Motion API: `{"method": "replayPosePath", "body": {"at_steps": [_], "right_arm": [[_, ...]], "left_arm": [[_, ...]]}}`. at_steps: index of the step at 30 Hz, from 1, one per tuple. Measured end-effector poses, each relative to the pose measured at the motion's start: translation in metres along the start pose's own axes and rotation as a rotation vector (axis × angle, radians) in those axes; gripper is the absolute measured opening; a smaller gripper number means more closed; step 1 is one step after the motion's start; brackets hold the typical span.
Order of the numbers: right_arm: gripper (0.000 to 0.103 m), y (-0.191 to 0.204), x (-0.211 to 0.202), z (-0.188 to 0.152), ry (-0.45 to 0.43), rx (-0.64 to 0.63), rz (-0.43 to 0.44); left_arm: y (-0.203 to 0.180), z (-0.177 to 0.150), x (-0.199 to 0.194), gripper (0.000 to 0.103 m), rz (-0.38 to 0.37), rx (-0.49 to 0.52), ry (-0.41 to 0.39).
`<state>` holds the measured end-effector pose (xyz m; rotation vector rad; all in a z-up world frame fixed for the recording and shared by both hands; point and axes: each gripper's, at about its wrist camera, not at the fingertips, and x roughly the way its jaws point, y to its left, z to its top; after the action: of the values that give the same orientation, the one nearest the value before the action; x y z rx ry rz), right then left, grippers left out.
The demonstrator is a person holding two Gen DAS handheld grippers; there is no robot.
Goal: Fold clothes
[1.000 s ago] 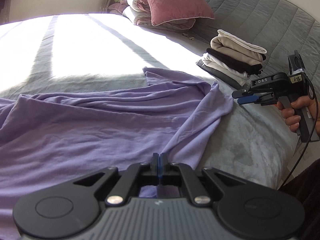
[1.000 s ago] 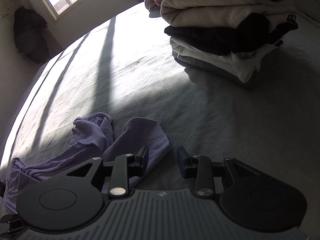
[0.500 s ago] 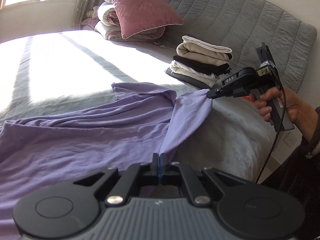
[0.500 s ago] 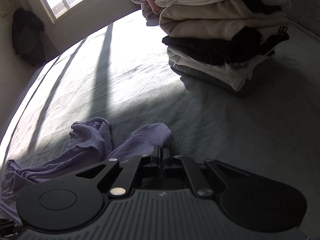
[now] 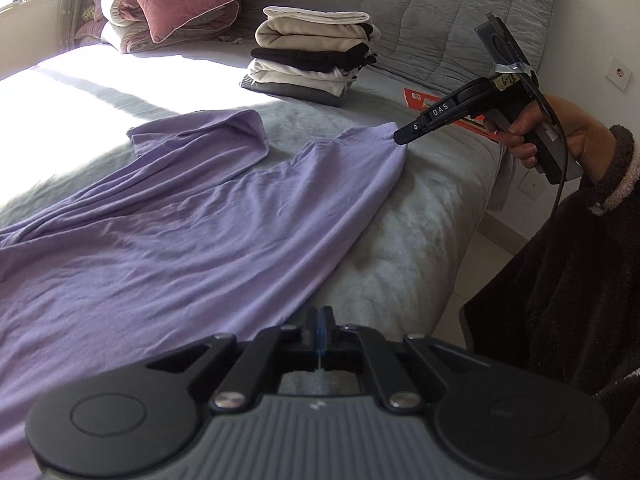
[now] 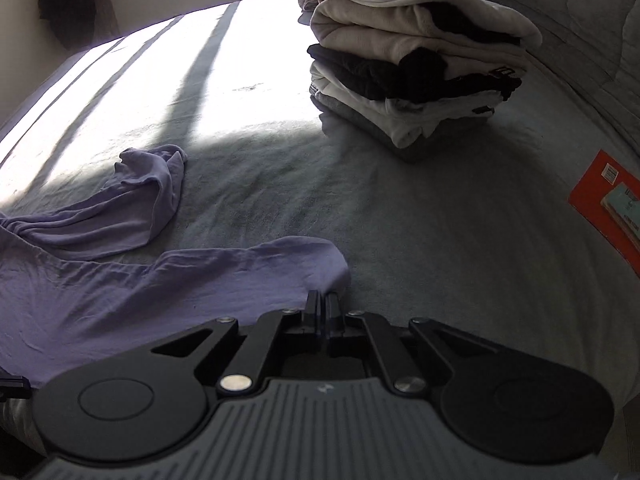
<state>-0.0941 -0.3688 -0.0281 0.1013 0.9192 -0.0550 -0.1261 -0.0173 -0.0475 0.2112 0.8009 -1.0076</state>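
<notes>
Since a second ago the right claw [image 5: 401, 139] has gone from parted to clenched on a corner of the shirt [image 5: 192, 240] and drawn the hem taut. The shirt lies spread on the bed [image 5: 420, 248], its hem running along the near edge. That hem joins the two claws: the left claw [image 5: 320, 322] is clenched on its near end, though its own view does not show the cloth between its tips, and the right pinches the far end toward the headboard. A sleeve [image 6: 152, 196] lies bunched further in. Folded clothes [image 5: 312, 56] sit stacked near the headboard; a red card [image 6: 600, 204] lies by the right edge.
</notes>
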Motion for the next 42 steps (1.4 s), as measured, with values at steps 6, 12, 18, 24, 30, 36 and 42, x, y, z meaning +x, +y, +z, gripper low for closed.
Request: {"method": "replayPosePath", "body": {"at_steps": [6,12,18,24,30,36,42], "right_arm": [[0.002,-0.008,0.008,-0.008,0.041,-0.002,0.035],[0.003,-0.025,0.010,0.004,0.061,0.088,0.136],[0.013,-0.051,0.008,0.012,0.034,0.205,0.218],[0.013,-0.069,0.006,0.012,0.015,0.268,0.251],[0.013,-0.083,0.005,0.006,0.019,0.255,0.255],[0.013,-0.090,0.006,-0.002,0.032,0.245,0.269],[0.013,-0.093,0.019,-0.008,0.073,0.301,0.368]], "left_arm": [[-0.014,0.016,0.004,0.010,-0.046,0.007,-0.018],[-0.039,0.053,0.032,0.029,-0.058,0.000,-0.060],[-0.071,0.096,0.081,0.037,-0.051,0.034,-0.092],[-0.100,0.121,0.140,0.037,0.012,0.048,-0.098],[-0.106,0.137,0.177,0.024,0.065,0.028,-0.073],[-0.073,0.147,0.182,0.019,0.000,-0.201,-0.079],[-0.041,0.144,0.182,0.019,-0.064,-0.402,-0.084]]}}
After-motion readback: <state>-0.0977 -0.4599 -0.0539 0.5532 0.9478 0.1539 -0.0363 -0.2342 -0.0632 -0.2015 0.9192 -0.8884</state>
